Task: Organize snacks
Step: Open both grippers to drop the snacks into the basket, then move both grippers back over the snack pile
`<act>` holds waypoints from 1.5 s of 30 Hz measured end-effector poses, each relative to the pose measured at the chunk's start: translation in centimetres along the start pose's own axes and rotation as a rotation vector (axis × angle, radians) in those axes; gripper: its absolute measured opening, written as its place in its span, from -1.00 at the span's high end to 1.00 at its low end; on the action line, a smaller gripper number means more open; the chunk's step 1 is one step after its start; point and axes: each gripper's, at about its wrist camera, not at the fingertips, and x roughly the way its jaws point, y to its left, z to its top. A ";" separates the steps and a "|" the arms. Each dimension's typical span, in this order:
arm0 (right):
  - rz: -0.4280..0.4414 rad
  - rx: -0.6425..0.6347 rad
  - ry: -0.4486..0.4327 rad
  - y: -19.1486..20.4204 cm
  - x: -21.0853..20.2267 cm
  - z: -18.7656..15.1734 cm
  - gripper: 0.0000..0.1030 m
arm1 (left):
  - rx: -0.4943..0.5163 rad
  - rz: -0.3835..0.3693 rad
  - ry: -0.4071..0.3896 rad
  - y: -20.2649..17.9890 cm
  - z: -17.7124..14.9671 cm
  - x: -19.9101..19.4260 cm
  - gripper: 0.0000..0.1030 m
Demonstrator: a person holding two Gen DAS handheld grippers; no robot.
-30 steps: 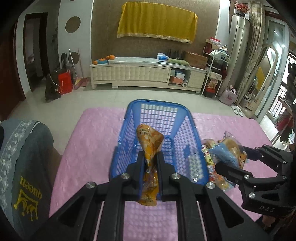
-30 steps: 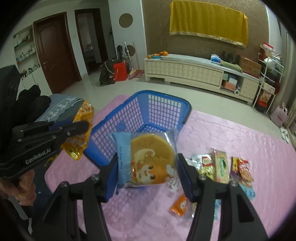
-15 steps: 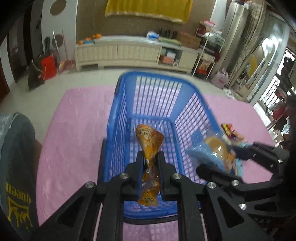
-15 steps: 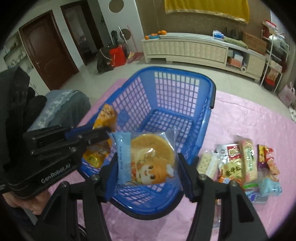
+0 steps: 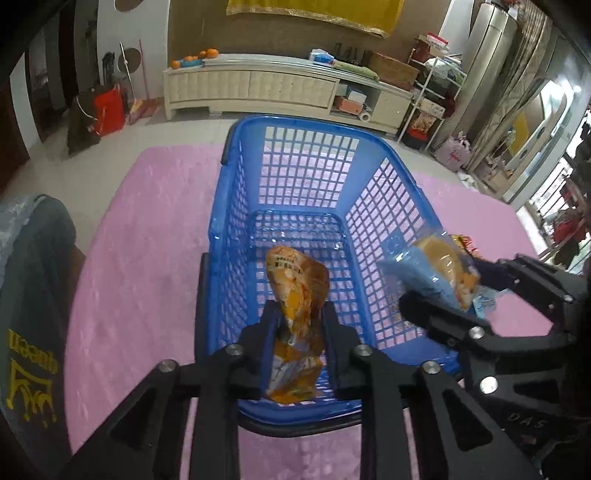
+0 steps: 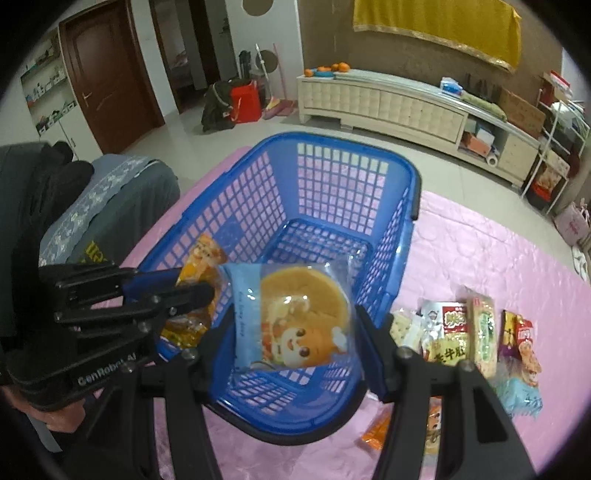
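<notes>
Above the blue basket, the left gripper pinches an upright orange snack packet over the near end, while the right gripper clamps a flat cake packet just beside it, both directly over the empty floor.

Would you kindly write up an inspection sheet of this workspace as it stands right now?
Surface: pink quilted mat, snacks lying on its right part.
Job's things: blue basket, nothing resting on its floor; orange snack packet and blue cake packet, both held above the basket.
Clutter: loose snack packets on the mat beside the basket.
Grippers: left hand-held gripper shut on the orange snack packet; right hand-held gripper shut on the blue cake packet.
Cables: nothing seen.
Surroundings: white cabinet, yellow cloth on the wall, brown door.
</notes>
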 end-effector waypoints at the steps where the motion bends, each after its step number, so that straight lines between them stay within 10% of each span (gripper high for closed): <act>1: -0.013 -0.004 -0.014 0.0 -0.2 0.0 -0.23 | -0.001 0.001 -0.006 0.2 -0.2 0.0 0.42; 11: -0.037 0.005 -0.057 -1.0 -2.1 0.2 -0.71 | 0.007 0.031 -0.066 0.0 -0.7 -1.5 -0.26; 35: -0.067 0.051 -0.202 -5.2 -14.5 -5.0 -0.81 | 0.116 -0.004 -0.261 -10.0 -4.2 -10.4 -0.59; 45: -0.151 0.113 -0.253 -10.3 -17.7 -8.5 -0.85 | 0.183 -0.015 -0.225 -16.2 -4.3 -8.7 -0.59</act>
